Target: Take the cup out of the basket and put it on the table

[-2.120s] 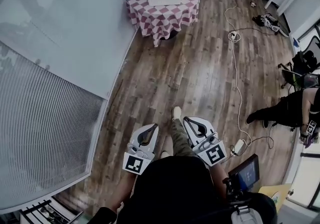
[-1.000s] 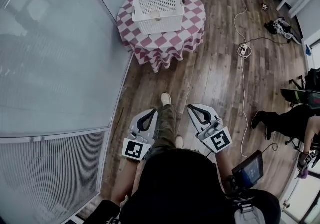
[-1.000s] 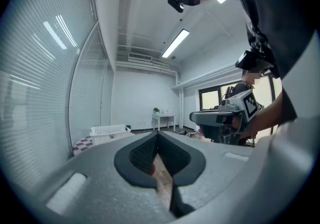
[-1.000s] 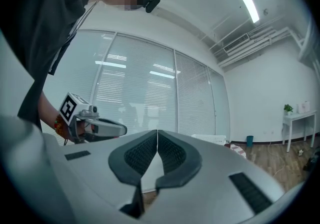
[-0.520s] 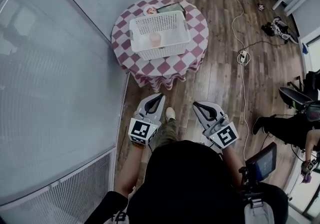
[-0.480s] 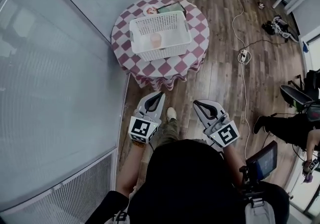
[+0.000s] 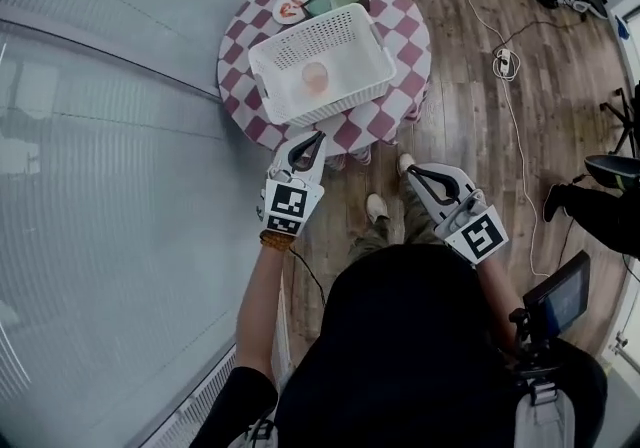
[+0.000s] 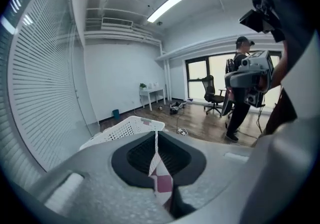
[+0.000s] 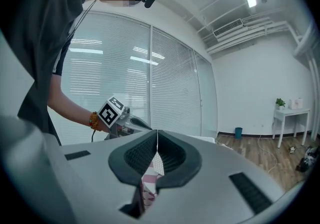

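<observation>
Head view. Looks steeply down on a round table (image 7: 395, 16) covered in red-and-white check, with a white basket (image 7: 345, 101) standing on it. Finds the cup (image 7: 315, 78), pale and pinkish, inside the basket near its middle; cannot tell upright or tipped. Places the left gripper (image 7: 316, 139) at the table's near edge, close to the basket's near wall. Places the right gripper (image 7: 412, 172) further right, just off the table's edge over the wooden floor (image 7: 470, 66). Touches nothing with either.

Left gripper view. Shows jaws pressed together to a thin seam, nothing gripped. Glimpses only the table's check through the slit, with the basket rim just beyond the tips.

Right gripper view. Shows jaws likewise closed and empty, aimed roughly level past the left gripper toward window blinds (image 9: 115, 58).

Judged as the approach step: cup not yet reached, still in the basket. Calls next for opening one pair of jaws, reaching over the basket wall and lowering around the cup. Then closing on it, lifting clear and setting down on bare table beside the basket.
</observation>
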Action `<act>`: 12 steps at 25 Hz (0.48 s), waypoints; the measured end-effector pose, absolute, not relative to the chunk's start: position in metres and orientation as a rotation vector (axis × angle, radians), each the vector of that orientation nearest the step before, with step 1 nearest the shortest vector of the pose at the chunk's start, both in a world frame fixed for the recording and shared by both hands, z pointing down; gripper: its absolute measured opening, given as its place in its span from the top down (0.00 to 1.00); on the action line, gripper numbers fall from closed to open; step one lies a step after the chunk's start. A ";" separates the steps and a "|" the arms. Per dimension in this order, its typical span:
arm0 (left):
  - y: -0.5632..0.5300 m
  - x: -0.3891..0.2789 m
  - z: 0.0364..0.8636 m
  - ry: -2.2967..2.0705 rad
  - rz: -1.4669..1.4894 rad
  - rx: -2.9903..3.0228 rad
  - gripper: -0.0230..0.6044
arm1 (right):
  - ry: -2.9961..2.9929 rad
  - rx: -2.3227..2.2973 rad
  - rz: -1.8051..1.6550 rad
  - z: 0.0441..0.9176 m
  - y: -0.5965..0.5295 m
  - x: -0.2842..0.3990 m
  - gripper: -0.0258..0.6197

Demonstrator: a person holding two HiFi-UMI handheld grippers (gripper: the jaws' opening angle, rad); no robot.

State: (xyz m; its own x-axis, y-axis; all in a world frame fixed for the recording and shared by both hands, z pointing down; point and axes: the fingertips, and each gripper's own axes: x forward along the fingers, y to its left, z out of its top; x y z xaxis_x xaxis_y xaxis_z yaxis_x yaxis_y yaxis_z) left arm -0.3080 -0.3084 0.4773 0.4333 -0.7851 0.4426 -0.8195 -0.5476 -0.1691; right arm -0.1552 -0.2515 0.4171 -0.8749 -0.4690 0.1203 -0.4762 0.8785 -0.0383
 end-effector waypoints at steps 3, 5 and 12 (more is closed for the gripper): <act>-0.347 -0.312 0.498 -1.398 0.849 2.583 0.95 | -2.948 0.701 0.071 0.421 -0.283 -0.160 0.94; -0.366 -0.320 0.514 -1.355 0.947 2.554 0.95 | -2.952 0.677 0.077 0.426 -0.298 -0.165 0.94; -0.441 -0.340 0.565 -1.192 1.217 2.422 0.88 | -2.978 0.649 0.029 0.420 -0.383 -0.174 0.94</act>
